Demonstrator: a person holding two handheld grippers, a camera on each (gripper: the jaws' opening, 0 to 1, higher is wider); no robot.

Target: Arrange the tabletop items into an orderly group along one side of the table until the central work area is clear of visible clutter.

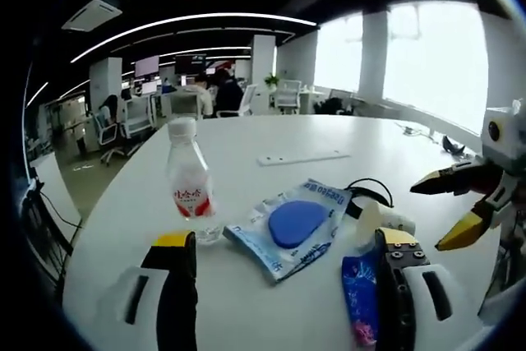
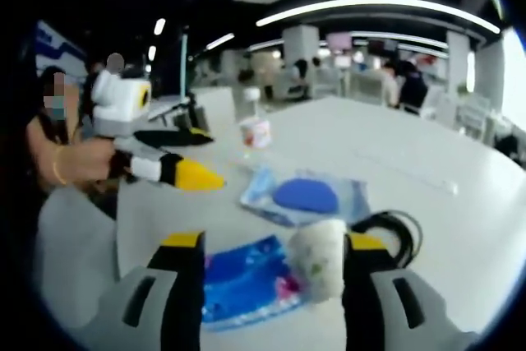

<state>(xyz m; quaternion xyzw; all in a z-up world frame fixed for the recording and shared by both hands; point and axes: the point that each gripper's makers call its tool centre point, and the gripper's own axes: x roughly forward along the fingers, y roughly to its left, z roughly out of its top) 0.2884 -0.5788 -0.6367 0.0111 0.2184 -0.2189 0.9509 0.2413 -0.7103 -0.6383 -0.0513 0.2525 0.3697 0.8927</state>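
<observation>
Both grippers (image 1: 279, 244) (image 2: 271, 244) spread-jawed, nothing held; best to close squarely on the blue packet (image 2: 246, 281), avoiding the white fuzzy lump (image 2: 319, 260) and black cable (image 2: 394, 228).

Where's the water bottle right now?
In the left gripper view the water bottle stands upright on the white table, above the left jaw, left of the blue-pad packet.

Table (image 1: 329, 195): smooth, matt white. Bottle (image 1: 191, 187), 10 o'clock of the clear glossy plastic packet (image 1: 289, 228): clear plastic. Blue wrapper (image 2: 246, 281): glossy film. Cable (image 2: 403, 232): black, smooth.
</observation>
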